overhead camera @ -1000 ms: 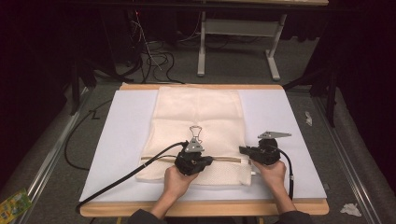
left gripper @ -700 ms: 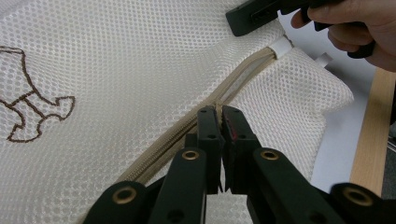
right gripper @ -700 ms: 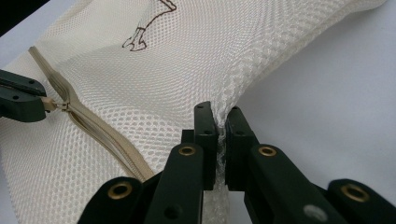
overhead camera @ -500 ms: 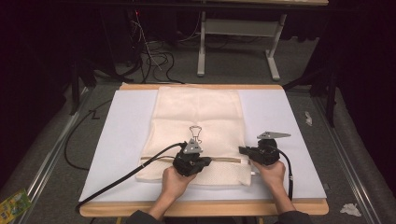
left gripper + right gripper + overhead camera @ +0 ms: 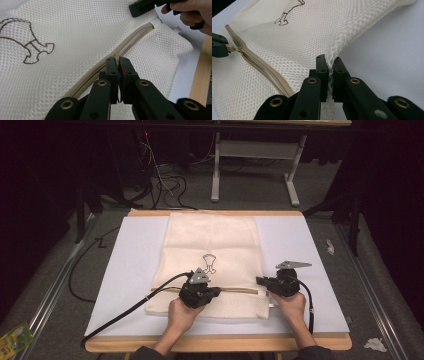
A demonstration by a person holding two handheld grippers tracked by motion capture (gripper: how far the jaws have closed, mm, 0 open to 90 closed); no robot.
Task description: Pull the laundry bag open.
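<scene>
Here the cream mesh laundry bag (image 5: 212, 255) lies flat down the middle of the white mat (image 5: 130, 265) on your table, its near end close to you and a small brown outline figure (image 5: 209, 263) printed on its mesh. A beige zipper (image 5: 136, 37) runs across the bag's near end; in the left gripper view the stretch between the gripper and the white end tab looks parted.

Your left gripper (image 5: 117, 62) is clenched on the zipper pull (image 5: 230, 48), which pokes out from its black tips in the right gripper view. Your right gripper (image 5: 329, 63) is clamped on a pinch of mesh at the bag's right edge, with the fabric ridged up between its jaws.

Both hands sit at the near edge of the bag, left hand (image 5: 181, 312) near the middle of the zipper, right hand (image 5: 290, 305) at its right end. A black cable (image 5: 125, 312) trails off the left gripper across the mat.
</scene>
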